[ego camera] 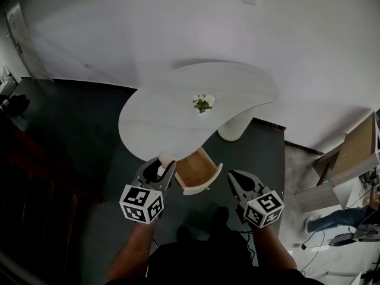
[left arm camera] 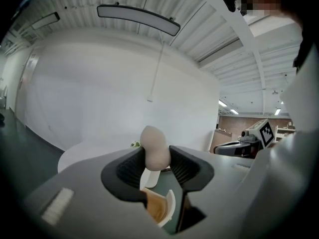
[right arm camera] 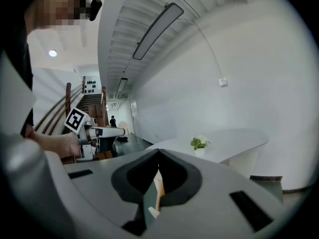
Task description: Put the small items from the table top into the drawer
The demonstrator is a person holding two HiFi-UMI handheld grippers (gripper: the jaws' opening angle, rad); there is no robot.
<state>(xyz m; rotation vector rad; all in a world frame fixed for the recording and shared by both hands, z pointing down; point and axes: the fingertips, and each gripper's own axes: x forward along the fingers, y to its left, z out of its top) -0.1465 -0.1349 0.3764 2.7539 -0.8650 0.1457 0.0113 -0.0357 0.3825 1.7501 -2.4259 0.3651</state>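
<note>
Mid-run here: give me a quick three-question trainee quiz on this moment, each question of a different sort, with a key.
1. Multiple choice: what is the left hand-held gripper carrying?
A) a metal spoon
B) a beige egg-shaped object
C) nothing
2. True or false: the wooden drawer under the white curved table is pushed shut.
3. Short answer: what stands on the table top?

Key
1. B: the jaws are clamped on it.
2. False: the drawer stands pulled open.
3. A small potted plant with white flowers.
</note>
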